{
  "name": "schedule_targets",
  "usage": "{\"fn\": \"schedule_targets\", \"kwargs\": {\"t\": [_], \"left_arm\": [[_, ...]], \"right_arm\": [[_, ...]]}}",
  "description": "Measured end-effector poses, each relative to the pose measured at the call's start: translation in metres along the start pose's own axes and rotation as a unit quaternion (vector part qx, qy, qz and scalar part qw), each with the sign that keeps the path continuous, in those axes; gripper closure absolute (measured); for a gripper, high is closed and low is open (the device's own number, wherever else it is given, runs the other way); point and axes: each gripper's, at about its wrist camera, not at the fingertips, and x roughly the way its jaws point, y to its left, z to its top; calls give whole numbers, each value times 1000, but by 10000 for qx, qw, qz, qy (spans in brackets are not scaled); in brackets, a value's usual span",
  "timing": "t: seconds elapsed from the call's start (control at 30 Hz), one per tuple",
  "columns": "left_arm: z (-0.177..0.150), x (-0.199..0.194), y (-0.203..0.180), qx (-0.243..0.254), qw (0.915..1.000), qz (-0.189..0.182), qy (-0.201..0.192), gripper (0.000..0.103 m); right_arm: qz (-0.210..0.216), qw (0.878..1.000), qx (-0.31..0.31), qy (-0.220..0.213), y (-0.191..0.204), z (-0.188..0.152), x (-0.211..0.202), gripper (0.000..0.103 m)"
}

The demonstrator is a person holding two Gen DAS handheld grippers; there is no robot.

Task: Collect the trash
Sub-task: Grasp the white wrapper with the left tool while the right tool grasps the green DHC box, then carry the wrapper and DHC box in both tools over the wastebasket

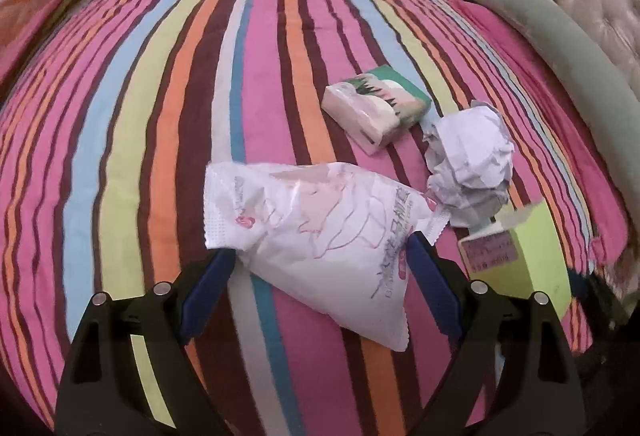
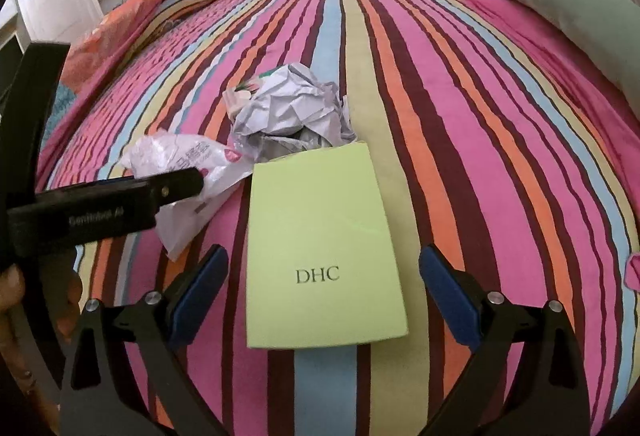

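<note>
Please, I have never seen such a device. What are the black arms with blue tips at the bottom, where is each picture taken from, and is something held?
A person holds one hand gripper per hand; each carries a camera looking along its two blue-padded fingers. On the striped bedspread lie trash items. The left gripper stands open around a white plastic wrapper. The right gripper stands open around a green DHC box. Crumpled paper and a tissue pack lie beyond. Nothing is gripped.
</note>
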Motion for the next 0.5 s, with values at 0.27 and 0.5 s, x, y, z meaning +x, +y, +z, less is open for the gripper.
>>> {"fn": "schedule_targets", "kwargs": {"t": [0.27,0.5], "left_arm": [[-1,3,-4,-114,9996,134,-241,30],[-5,-8,-13,136,9984,267,-482,43]], "right_arm": [[-105,9999,-23,63,2,-3,7,46],[-96,9999,49,21,0,-6,1,47]]}}
